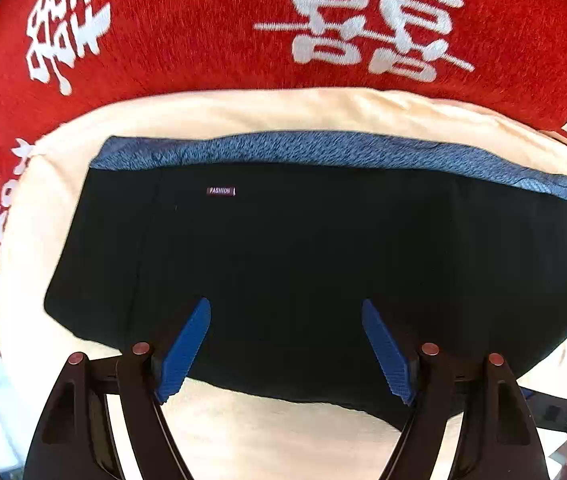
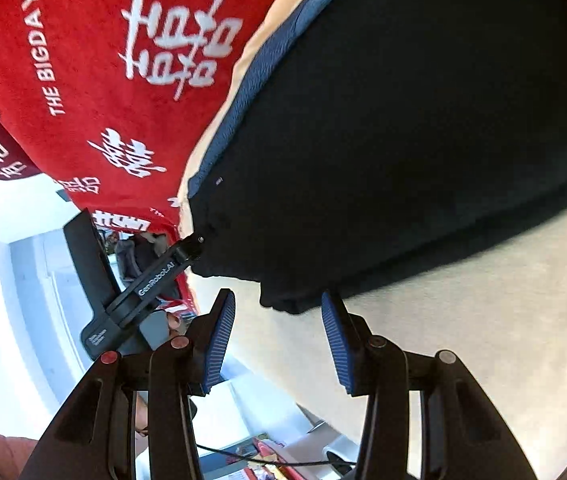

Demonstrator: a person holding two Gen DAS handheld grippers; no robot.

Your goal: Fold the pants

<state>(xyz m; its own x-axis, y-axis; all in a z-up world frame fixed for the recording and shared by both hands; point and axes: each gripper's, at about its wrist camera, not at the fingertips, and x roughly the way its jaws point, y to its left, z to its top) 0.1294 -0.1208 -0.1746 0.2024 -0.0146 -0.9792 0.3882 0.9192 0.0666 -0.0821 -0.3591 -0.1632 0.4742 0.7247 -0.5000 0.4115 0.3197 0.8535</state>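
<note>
pants [image 1: 303,264]: black, folded flat on cream cloth [image 1: 267,108]
left gripper [image 1: 285,346]: spread open above, empty
right gripper [image 2: 277,338]: open, straddling near corner [image 2: 283,300]
risk: pinching only top layer, fold peels apart

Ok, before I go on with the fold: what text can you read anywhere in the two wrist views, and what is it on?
"FASHION": small tag on the black pants.
"THE BIGDAY": white print on the red blanket.
"GenRobot.AI": side of the left gripper, in the right wrist view.
White Chinese characters on the blanket: large double-happiness signs.
Small label on the left gripper's base: too blurred.
</note>
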